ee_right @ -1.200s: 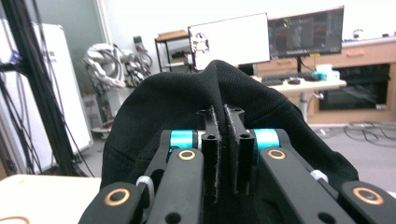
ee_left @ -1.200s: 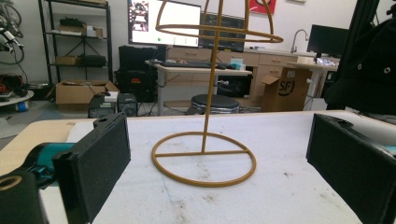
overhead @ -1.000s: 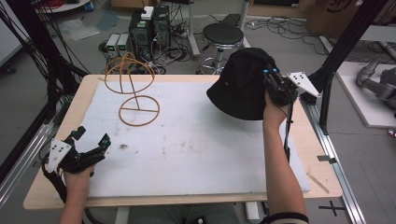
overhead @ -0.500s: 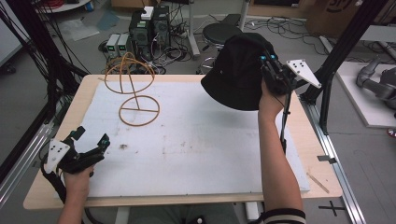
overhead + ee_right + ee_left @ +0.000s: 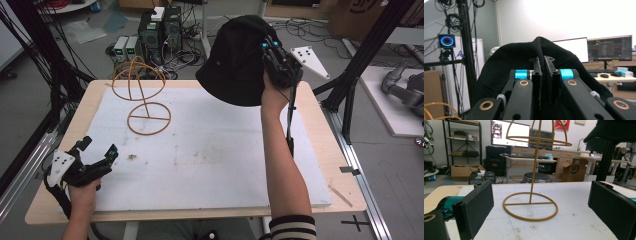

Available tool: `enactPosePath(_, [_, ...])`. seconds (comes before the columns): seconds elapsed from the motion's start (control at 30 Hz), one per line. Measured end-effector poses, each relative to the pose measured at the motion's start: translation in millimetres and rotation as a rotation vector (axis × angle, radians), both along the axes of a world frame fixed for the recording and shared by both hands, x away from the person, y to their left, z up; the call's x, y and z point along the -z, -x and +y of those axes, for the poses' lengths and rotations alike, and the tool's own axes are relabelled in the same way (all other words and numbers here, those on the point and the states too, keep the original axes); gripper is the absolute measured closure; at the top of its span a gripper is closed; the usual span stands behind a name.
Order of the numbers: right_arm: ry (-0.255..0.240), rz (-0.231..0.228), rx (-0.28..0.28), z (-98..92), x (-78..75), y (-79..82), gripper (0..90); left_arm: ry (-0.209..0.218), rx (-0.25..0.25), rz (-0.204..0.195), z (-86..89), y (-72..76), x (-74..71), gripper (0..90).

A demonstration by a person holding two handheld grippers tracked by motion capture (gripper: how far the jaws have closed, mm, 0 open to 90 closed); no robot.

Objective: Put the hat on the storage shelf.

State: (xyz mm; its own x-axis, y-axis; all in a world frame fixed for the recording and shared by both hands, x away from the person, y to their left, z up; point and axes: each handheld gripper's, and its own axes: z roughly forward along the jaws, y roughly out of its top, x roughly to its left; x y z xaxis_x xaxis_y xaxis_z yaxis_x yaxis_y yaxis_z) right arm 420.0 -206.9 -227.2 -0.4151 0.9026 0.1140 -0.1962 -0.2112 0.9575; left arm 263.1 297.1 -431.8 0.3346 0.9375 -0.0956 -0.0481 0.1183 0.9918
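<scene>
A black bucket hat (image 5: pixel 235 60) hangs in the air above the table's far right part, held by its brim in my right gripper (image 5: pixel 272 52), which is shut on it. In the right gripper view the hat (image 5: pixel 524 62) drapes over the closed jaws of the right gripper (image 5: pixel 544 65). A yellow wire hat stand (image 5: pixel 141 97) stands upright at the far left of the white mat. My left gripper (image 5: pixel 97 152) rests open near the table's front left corner; its view looks straight at the stand (image 5: pixel 534 192) between the wide-apart pads (image 5: pixel 475 207).
The white mat (image 5: pixel 210 155) covers most of the wooden table (image 5: pixel 325 130). Black frame posts stand at both sides. Computers and cables (image 5: pixel 155 30) lie on the floor beyond the far edge, with a stool behind the hat.
My right gripper has lifted the hat higher and carried it leftward toward the stand. The left gripper has stayed where it was.
</scene>
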Motion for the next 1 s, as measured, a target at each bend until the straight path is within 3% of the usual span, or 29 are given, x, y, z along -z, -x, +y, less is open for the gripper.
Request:
enactPosePath(0.33, [-0.027,-0.049,-0.052,35.2,-27.5,-1.5,86.5,-0.002,0.010,0.000,-1.2,2.5,0.4,6.7])
enactPosePath(0.53, [-0.035,-0.070,-0.102,70.8,-39.6,-3.4,86.5,0.003,0.012,-0.006,0.3,4.8,0.2,6.6])
enactPosePath(1.0, [-0.034,-0.084,-0.200,137.2,-49.0,-6.2,86.5,0.022,-0.016,-0.019,12.1,16.0,-0.5,6.6])
